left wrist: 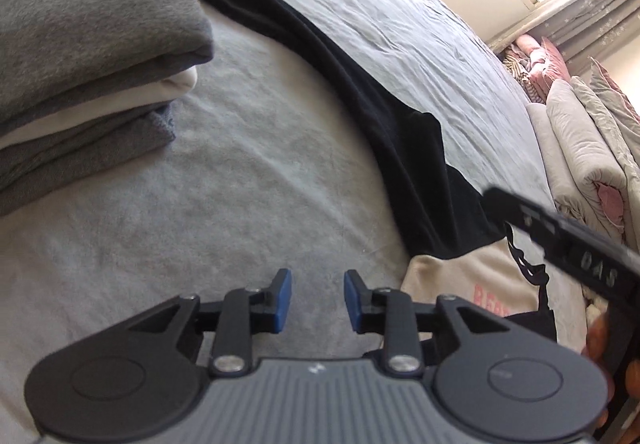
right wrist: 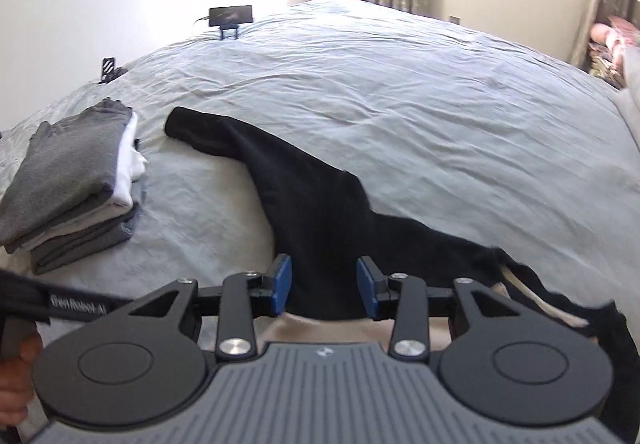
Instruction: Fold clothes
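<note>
Both grippers are released — the left gripper [left wrist: 317, 299] hovers over bare sheet [left wrist: 200, 204], the right gripper [right wrist: 325, 291] has its pads either side of the black garment [right wrist: 316, 212], not pressing it. Folded clothes [right wrist: 72, 184] are stacked at the left of the frame.

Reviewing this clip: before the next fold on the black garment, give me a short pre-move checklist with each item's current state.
1. Left gripper free of cloth: ok, jaws apart with nothing between them.
2. Right gripper free of cloth: ok, jaws apart; black garment lies beyond, not pinched.
3. Black garment laid flat: not ok, its sleeve still stretches out unfolded.
4. Folded stack out of the way: ok, apart from the garment.
5. Beige garment separate: not ok, the black one overlaps it.
6. Bed sheet room to work: ok.
</note>
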`<state>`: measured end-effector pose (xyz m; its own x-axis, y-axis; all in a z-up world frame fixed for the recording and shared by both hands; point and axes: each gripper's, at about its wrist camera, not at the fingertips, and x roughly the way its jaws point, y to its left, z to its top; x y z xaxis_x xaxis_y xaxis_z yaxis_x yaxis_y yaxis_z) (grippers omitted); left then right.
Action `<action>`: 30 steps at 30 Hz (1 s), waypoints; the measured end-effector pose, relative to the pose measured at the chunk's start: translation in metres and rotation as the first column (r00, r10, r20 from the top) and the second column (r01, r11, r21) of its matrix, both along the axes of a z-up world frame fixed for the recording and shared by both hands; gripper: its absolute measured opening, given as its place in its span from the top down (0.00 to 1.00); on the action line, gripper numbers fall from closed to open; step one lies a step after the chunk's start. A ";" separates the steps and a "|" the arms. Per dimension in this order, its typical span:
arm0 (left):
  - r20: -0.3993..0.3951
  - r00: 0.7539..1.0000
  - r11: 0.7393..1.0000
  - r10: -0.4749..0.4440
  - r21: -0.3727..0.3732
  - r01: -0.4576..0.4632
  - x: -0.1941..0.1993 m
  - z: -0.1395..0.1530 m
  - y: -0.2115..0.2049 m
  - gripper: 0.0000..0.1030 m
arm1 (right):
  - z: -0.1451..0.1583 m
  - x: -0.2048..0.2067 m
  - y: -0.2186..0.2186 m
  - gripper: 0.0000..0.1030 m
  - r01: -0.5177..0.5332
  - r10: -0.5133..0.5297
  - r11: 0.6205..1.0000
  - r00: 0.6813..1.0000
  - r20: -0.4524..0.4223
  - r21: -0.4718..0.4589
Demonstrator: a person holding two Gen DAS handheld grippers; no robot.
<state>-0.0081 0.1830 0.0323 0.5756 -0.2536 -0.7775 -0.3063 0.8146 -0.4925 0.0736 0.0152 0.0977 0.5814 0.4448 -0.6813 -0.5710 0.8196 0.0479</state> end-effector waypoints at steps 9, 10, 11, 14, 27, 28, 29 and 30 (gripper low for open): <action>-0.030 0.991 0.985 0.128 -0.109 -0.131 -0.017 0.006 0.043 0.49 | -0.022 0.082 0.174 0.60 -0.217 0.211 0.972 0.975 -0.069 -0.095; -0.035 0.987 0.983 0.155 -0.095 -0.158 -0.018 0.006 0.050 0.49 | -0.029 0.088 0.186 0.60 -0.219 0.212 0.970 0.975 -0.072 -0.102; -0.045 0.983 0.978 0.179 -0.102 -0.183 -0.019 0.005 0.057 0.49 | -0.034 0.094 0.198 0.60 -0.223 0.216 0.968 0.974 -0.071 -0.112; -0.092 0.968 0.958 0.235 -0.148 -0.247 -0.021 -0.001 0.075 0.49 | -0.045 0.108 0.232 0.60 -0.250 0.244 0.958 0.968 -0.056 -0.139; -0.113 0.960 0.944 0.256 -0.184 -0.273 -0.016 -0.007 0.088 0.51 | -0.043 0.125 0.244 0.97 -0.145 0.163 0.976 0.981 0.105 -0.164; -0.109 0.961 0.945 0.253 -0.183 -0.269 -0.015 -0.007 0.088 0.51 | -0.030 0.122 0.231 0.96 -0.128 0.140 0.986 0.983 0.119 -0.108; -0.104 0.963 0.947 0.249 -0.183 -0.265 -0.015 -0.007 0.087 0.51 | -0.015 0.117 0.216 0.96 -0.114 0.119 0.992 0.984 0.133 -0.050; -0.097 0.965 0.949 0.243 -0.183 -0.257 -0.015 -0.006 0.085 0.51 | 0.000 0.111 0.199 0.96 -0.092 0.091 0.996 0.985 0.149 -0.001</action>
